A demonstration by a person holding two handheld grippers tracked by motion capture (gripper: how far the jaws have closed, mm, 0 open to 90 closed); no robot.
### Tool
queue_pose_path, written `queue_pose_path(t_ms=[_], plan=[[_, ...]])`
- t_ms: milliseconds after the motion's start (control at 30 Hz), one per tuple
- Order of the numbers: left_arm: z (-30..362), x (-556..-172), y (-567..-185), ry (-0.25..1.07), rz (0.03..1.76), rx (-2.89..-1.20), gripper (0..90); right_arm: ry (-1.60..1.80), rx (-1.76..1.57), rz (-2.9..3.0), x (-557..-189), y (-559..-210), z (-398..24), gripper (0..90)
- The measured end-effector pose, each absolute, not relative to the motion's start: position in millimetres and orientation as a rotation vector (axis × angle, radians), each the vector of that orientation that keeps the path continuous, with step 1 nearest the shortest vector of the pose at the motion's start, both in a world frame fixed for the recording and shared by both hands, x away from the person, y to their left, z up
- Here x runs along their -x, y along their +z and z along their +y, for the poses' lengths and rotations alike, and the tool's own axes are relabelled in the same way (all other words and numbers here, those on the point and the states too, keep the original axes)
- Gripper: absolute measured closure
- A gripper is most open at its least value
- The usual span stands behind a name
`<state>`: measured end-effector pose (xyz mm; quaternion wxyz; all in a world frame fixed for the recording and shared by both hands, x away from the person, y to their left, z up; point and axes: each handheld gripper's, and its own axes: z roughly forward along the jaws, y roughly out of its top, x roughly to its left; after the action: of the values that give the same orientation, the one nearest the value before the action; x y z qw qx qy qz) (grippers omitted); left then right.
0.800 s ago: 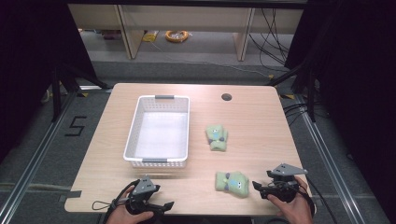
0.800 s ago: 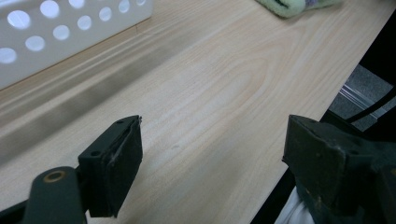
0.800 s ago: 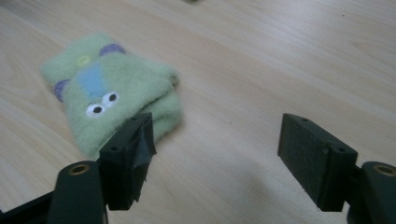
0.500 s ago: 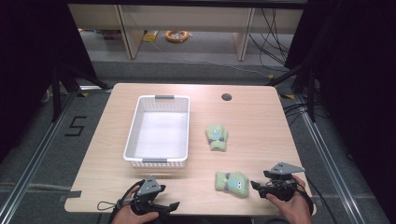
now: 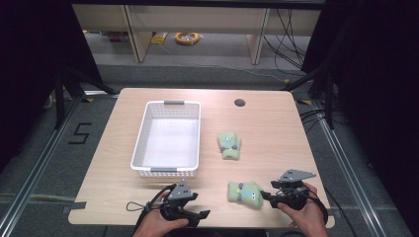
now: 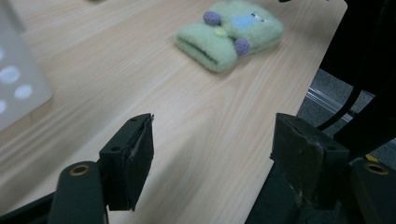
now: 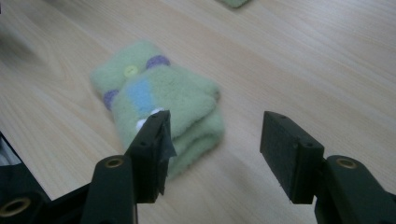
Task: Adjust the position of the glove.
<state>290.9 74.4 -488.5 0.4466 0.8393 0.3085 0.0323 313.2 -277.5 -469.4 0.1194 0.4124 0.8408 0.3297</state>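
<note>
Socks: two folded pale green fuzzy bundles with blue and purple patches lie on the surface, well apart from each other.
Surface [image 5: 276,128]: light wood-grain top with a small round hole [image 5: 239,102] near its far edge, right of centre.
Basket [image 5: 141,143]: white perforated plastic, rectangular, with grey handles at its far and near ends; it sits left of centre with nothing in it.
Far sock [image 5: 229,145]: lies just right of the basket's near half, around the middle of the surface.
Near sock [image 5: 244,193]: lies near the surface's near edge, right of centre, between the two hand-held grippers and much closer to the right one. It shows a yellow button, a blue patch and purple dots in both gripper views [image 7: 161,105] [image 6: 231,35].
Left hand-held gripper [image 5: 201,215]: held at the near edge, below the basket, pointing right toward the near sock; its jaws stand wide apart with only bare wood between them [image 6: 212,149].
Right hand-held gripper [image 5: 264,196]: held near the right near corner, pointing left; its jaws stand apart, tips just beside the near sock's right end, which lies ahead of the left jaw [image 7: 212,133]. I cannot tell whether they touch it.
Cable [image 5: 136,206]: a black loop trails left from the left hand-held gripper.
</note>
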Motion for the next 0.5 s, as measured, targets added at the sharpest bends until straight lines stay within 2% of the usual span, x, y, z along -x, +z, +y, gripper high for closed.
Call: queue_pose_path(t_ms=[200,233,367,500], plan=[[56.5,-301.2,-483.0,0.091,0.735,-2.122,35.6,0.959,-1.194,2.461,-319.6,-471.8,-271.7,48.5],[46.9,-304.6,-482.7,0.071,0.725,-2.114,39.5,0.941,-1.191,2.475,-321.5,-470.6,-268.5,49.8],[28.8,-310.2,-485.8,0.034,0.725,-2.115,41.1,0.947,-1.217,2.487,-324.9,-470.8,-263.0,51.7],[16.6,-322.1,-488.8,0.053,0.702,-2.166,43.6,0.977,-1.194,2.474,-329.8,-476.6,-260.2,52.2]])
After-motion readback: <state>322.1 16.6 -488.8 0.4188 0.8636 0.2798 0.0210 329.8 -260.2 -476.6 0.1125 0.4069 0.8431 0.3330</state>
